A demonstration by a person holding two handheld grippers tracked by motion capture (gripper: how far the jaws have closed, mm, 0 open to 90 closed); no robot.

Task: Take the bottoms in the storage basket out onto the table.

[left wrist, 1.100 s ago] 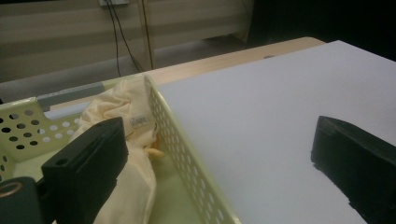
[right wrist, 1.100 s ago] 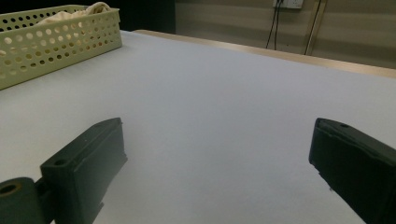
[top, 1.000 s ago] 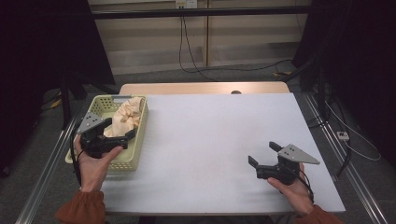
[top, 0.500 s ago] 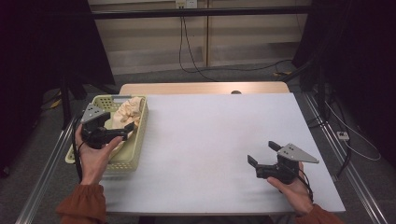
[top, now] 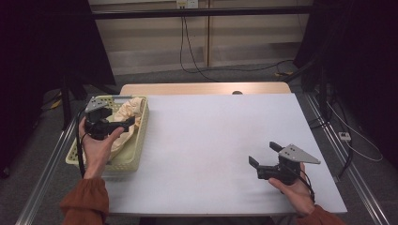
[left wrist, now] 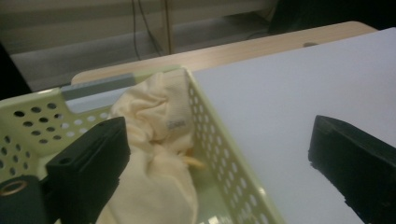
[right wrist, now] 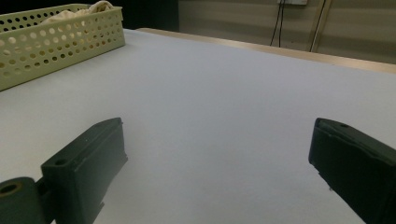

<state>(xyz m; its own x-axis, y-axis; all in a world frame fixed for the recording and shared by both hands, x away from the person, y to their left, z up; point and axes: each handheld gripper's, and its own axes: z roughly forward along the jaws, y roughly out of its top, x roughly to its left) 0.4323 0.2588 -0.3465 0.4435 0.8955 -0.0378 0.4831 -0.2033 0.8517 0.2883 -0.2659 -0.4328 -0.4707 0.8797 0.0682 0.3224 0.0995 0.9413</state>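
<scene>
Cloth (top: 123, 117), cream and crumpled, lies in the perforated basket (top: 136, 149) at the table's left, the left gripper (top: 126, 123) spread wide above it, empty. Best lower both jaws astride one thick fold. Right gripper (top: 264, 154) rests wide open, empty.

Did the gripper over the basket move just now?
Yes. The left gripper has moved toward the basket's far end, and now hangs open over the cream cloth.
</scene>
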